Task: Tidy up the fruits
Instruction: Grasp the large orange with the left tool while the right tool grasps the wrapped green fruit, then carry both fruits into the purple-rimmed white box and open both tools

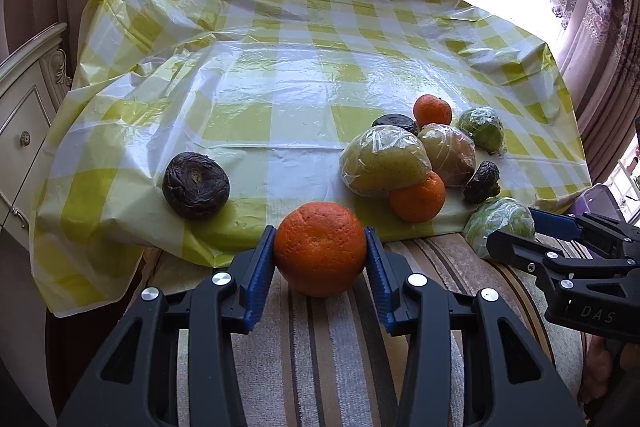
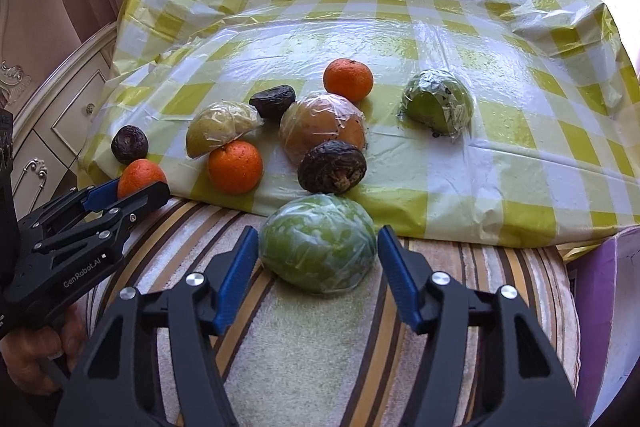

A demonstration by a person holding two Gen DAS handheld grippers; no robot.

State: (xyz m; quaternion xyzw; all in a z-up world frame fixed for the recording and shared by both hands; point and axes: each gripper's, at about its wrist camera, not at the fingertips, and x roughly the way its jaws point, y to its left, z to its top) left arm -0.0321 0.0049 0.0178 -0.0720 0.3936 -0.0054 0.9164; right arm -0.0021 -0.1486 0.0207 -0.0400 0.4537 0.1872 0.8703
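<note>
Left gripper (image 1: 320, 251) clamps both blue pads on a large orange (image 1: 319, 249) resting on the striped cushion (image 1: 320, 347). Right gripper (image 2: 318, 255), jaws apart, flanks a wrapped green fruit (image 2: 318, 249) without clear contact. Remaining fruits lie beyond on the checked tablecloth (image 2: 440, 39).

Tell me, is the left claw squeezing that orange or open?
Shut on it: both blue pads press the orange from either side in the left claw.
</note>
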